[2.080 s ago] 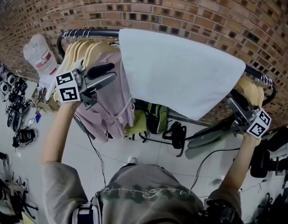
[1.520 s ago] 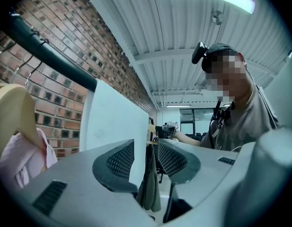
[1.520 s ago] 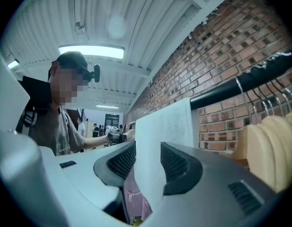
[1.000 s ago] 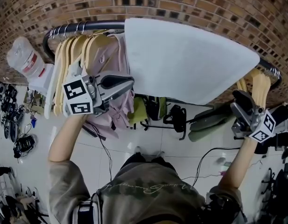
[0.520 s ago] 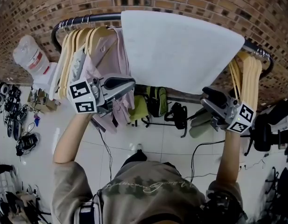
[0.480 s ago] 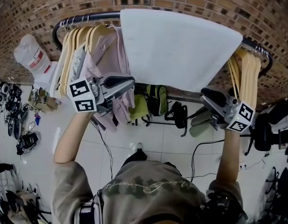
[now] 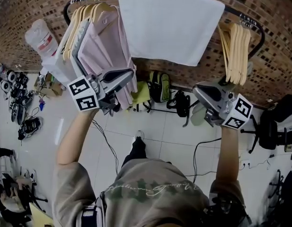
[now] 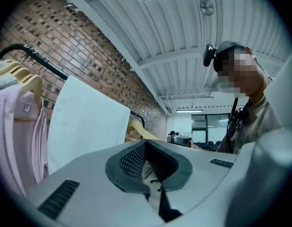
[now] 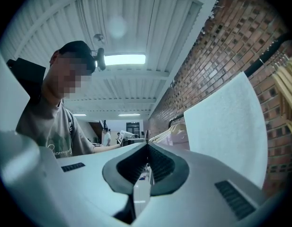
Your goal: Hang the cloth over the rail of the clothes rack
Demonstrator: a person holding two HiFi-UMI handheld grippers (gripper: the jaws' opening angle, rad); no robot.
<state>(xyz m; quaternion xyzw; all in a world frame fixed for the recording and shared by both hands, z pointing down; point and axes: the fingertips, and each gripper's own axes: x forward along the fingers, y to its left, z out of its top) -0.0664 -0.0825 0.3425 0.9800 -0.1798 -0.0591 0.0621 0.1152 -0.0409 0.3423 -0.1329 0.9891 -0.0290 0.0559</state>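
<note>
A white cloth [image 7: 169, 22] hangs draped over the black rail [image 7: 241, 16] of the clothes rack, between two groups of hangers. Neither gripper touches it. My left gripper [image 7: 129, 74] is below the cloth's left edge, in front of the pink garments, shut with nothing in it. My right gripper [image 7: 198, 90] is lower, under the cloth's right corner, jaws also together and empty. In the left gripper view the cloth [image 8: 84, 122] hangs beyond the shut left gripper [image 8: 146, 144]. In the right gripper view the cloth [image 9: 231, 126] shows to the right of the shut right gripper [image 9: 147, 149].
Pink garments [image 7: 105, 46] on wooden hangers fill the rail's left end. Several bare wooden hangers [image 7: 234, 46] hang at its right end. A brick wall stands behind. Bags [image 7: 159, 86] and cables lie on the floor under the rack. A water bottle [image 7: 40, 37] stands at the left.
Both grippers have come down and away from the cloth, which now hangs free on the rail. The right gripper's jaws have closed. The rack sits farther off in view.
</note>
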